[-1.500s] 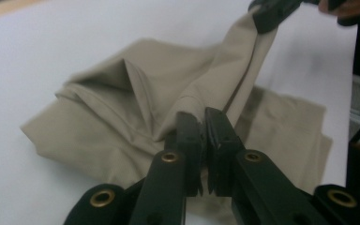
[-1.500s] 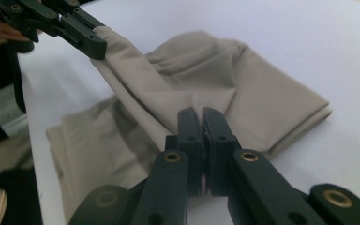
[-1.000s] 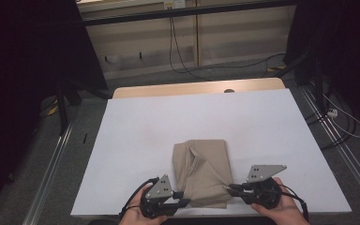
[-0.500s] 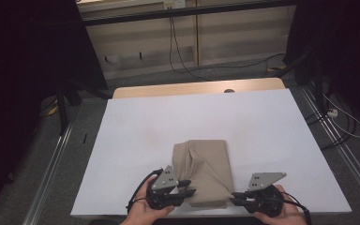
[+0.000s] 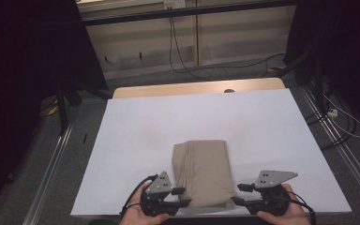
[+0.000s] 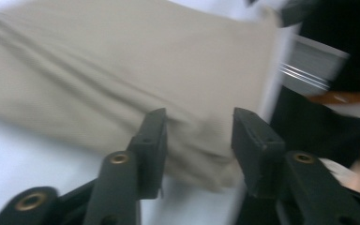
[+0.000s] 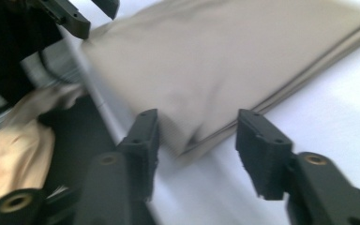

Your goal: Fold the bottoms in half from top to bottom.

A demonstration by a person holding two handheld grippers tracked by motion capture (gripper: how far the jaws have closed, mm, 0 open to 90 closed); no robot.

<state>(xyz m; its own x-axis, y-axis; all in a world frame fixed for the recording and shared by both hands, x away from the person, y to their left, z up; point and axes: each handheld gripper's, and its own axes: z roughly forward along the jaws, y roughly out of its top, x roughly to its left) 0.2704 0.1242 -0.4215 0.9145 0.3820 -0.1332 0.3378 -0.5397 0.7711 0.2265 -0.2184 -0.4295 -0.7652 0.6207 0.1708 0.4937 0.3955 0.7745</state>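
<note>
Folded beige cloth rectangle (image 5: 201, 172), long axis running away, flanked at near corners by left gripper (image 5: 180, 197) and right gripper (image 5: 242, 193), jaws just opened, gripping nothing.

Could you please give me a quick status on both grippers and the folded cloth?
Left gripper and right gripper: jaws just opened, clear of cloth. Folded tan cloth flat on white table. Nothing in the way.
</note>
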